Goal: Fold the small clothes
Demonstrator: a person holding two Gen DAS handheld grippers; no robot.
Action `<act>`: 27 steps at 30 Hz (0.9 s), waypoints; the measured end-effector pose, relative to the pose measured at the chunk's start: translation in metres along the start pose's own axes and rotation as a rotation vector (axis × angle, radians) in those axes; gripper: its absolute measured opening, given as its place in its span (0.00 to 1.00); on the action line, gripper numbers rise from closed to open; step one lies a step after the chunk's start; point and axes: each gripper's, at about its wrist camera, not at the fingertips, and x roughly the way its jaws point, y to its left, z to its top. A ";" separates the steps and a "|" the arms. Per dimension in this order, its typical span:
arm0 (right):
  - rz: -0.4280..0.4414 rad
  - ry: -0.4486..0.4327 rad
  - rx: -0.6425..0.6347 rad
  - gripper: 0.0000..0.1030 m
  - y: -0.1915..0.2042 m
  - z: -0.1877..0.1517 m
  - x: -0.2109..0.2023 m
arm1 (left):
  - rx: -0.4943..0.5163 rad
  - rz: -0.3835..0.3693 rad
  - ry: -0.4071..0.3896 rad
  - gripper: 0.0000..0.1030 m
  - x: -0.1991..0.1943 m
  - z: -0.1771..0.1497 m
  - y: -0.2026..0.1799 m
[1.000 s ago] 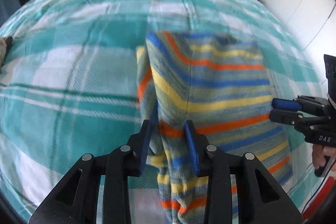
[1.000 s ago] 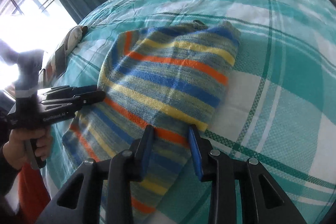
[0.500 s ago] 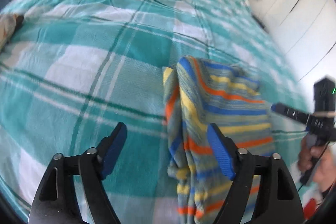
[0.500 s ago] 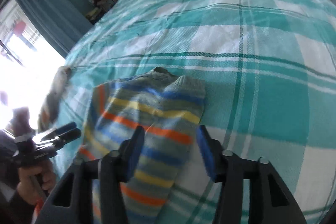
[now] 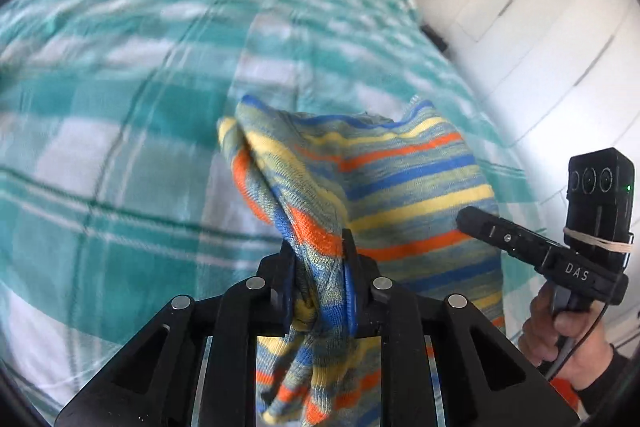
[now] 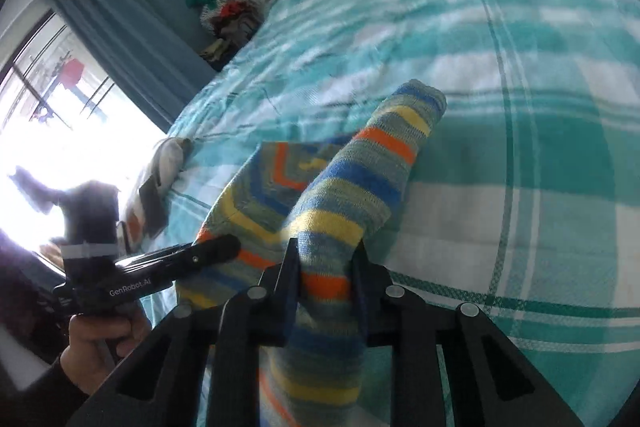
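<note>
Left gripper (image 5: 320, 267) and right gripper (image 6: 326, 273), jaws just closed, each pinch a bunched edge of the striped knit garment (image 5: 400, 179), centre frame, lifted off the checked bedspread (image 5: 120, 107).

A bed (image 5: 120, 155) under a teal-and-white checked cover bears a striped knit garment (image 5: 400, 179)

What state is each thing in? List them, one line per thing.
left gripper: shut on the striped sweater's near edge, jaws just closed.
right gripper: shut on the same sweater, jaws just closed.
striped sweater: partly folded, near edge bunched and lifted.
checked bedspread: spread flat over the bed.
</note>
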 end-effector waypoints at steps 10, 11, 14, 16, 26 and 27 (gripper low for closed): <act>-0.311 0.031 -0.029 0.67 -0.023 -0.037 -0.048 | 0.084 0.321 0.066 0.72 -0.004 -0.053 -0.003; -0.341 0.029 -0.049 0.67 -0.023 -0.045 -0.061 | 0.109 0.350 0.052 0.73 -0.016 -0.068 -0.009; -0.415 0.046 -0.086 0.73 -0.009 -0.073 -0.102 | 0.179 0.440 0.004 0.89 -0.051 -0.100 -0.038; -0.450 0.052 -0.102 0.85 0.007 -0.088 -0.128 | 0.204 0.516 -0.039 0.96 -0.077 -0.115 -0.066; -0.496 -0.038 -0.106 0.97 0.085 -0.140 -0.212 | 0.170 0.687 -0.096 0.97 -0.140 -0.134 -0.126; -0.496 -0.041 -0.110 0.97 0.089 -0.142 -0.214 | 0.178 0.682 -0.099 0.97 -0.143 -0.136 -0.128</act>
